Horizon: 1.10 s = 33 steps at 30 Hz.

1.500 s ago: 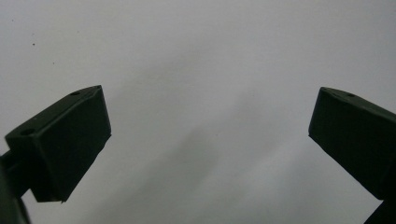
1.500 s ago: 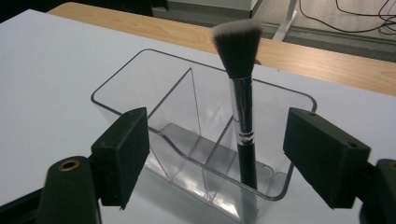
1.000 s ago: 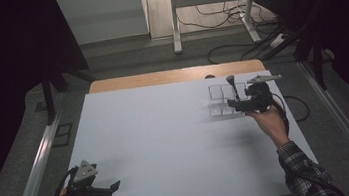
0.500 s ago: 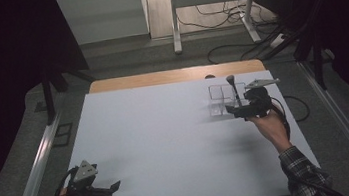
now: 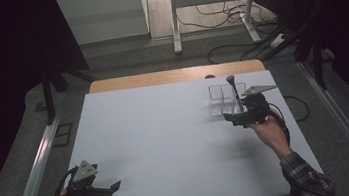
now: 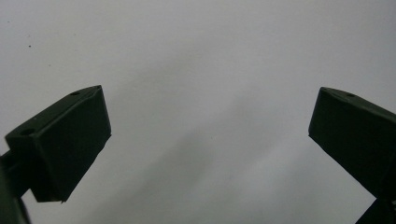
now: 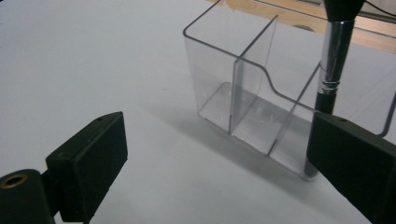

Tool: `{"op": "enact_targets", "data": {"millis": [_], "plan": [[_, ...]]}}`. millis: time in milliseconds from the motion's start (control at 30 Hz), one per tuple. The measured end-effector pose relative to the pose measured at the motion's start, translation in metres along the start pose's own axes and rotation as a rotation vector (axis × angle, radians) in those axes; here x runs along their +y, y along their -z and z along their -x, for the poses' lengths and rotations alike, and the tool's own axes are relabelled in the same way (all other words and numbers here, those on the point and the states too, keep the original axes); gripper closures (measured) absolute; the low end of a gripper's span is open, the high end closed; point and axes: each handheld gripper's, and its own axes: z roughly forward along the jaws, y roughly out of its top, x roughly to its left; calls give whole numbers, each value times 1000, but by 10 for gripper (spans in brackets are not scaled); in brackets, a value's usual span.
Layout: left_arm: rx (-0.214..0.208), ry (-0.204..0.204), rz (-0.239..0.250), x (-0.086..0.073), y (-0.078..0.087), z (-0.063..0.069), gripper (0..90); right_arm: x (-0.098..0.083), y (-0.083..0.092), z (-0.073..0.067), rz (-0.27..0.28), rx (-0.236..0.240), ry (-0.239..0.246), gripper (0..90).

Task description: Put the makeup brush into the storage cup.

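Clear organizer point(image 7: 243, 100) near table's far right edge, brush point(image 7: 334, 51) inside

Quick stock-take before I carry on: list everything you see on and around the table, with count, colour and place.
clear organiser: one, see-through plastic with dividers, far right part of the table
makeup brush: one, black with a silver ferrule, standing upright in the organiser's end compartment
table: one, white top with a wooden far edge
cables: several, black, on the floor beyond the table
left gripper: one, black, near left corner of the table, jaws open over bare tabletop
right gripper: one, black, just beside the organiser, jaws open, nothing between them
sleeve: one, plaid, right forearm
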Motion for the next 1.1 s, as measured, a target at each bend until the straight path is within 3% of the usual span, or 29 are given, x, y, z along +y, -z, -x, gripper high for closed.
{"op": "enact_targets", "data": {"millis": [467, 1100], "plan": [[-1, -8, 4, 0, 0, 1, 0, -7, 6, -13, 6, 45, 14, 32], [0, -12, 5, 0, 0, 1, 0, -22, 8, -30, -30, 78, 42, 6]]}}
